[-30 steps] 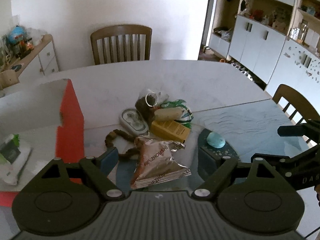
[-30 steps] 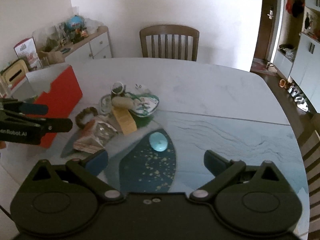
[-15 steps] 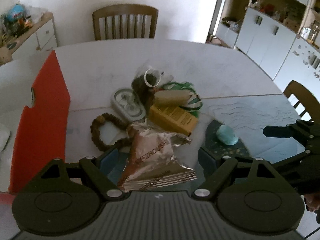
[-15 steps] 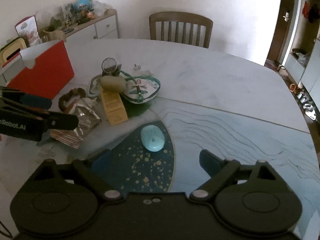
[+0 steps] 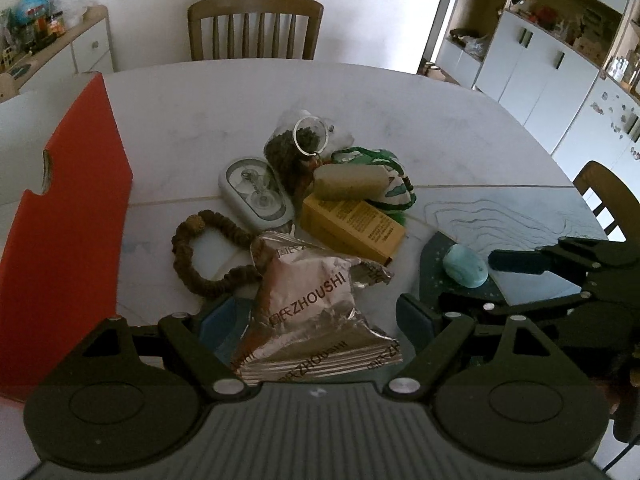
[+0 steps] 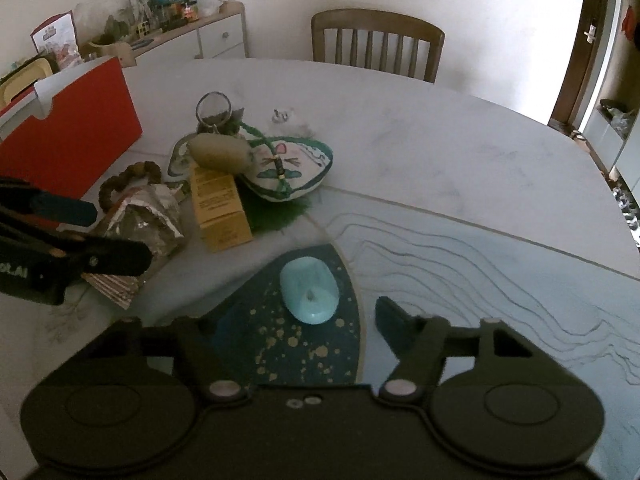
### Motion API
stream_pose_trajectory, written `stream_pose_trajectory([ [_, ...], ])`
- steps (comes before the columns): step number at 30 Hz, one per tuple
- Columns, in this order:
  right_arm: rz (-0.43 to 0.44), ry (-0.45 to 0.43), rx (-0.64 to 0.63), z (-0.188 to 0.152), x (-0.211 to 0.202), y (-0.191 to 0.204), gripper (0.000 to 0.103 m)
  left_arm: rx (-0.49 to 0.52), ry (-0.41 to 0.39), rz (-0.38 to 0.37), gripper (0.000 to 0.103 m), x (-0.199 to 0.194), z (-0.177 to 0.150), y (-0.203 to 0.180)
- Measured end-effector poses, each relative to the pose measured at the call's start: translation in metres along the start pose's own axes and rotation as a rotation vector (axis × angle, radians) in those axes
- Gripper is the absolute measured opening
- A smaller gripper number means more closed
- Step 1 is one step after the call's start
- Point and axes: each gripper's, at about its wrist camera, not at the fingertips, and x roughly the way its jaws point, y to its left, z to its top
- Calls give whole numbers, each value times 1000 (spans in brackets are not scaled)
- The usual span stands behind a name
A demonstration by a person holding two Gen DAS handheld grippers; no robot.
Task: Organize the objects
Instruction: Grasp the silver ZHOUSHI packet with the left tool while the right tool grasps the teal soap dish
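Note:
A heap of small objects lies mid-table. A silver foil packet [image 5: 316, 312] [image 6: 136, 220] lies between the open fingers of my left gripper [image 5: 320, 320], untouched as far as I can tell. Beyond it are a brown bead bracelet [image 5: 208, 252], a yellow box [image 5: 352, 228] [image 6: 220, 212], a tan roll [image 5: 352, 178], a white oval case [image 5: 256, 194], a painted pouch [image 6: 288, 168] and a bag of dark bits [image 5: 292, 148]. A light blue soap-like oval [image 6: 310, 292] [image 5: 466, 266] lies just ahead of my open right gripper [image 6: 292, 324].
A red and white open box [image 5: 68, 216] [image 6: 72, 128] stands at the table's left. A wooden chair [image 5: 256, 26] stands at the far side, another [image 5: 608, 196] at the right. A sideboard with clutter [image 6: 168, 20] and white cupboards [image 5: 552, 68] line the walls.
My left gripper has moved forward so its fingers flank the foil packet. My right gripper has moved forward and down toward the blue oval.

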Motion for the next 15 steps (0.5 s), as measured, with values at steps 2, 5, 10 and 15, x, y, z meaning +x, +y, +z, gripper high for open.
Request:
stream_pose_trajectory([
  [2, -6, -6, -2, 0, 2, 0, 64, 0, 6, 2, 86, 1, 0, -1],
  [5, -12, -14, -3, 2, 4, 0, 58, -8, 14, -5, 75, 1, -1, -1],
  [10, -23, -22, 1, 4, 5, -1, 41, -7, 17, 13, 67, 0, -2, -2],
  [15, -31, -22, 6, 5, 3, 1, 30, 12, 13, 17, 55, -3, -2, -5],
])
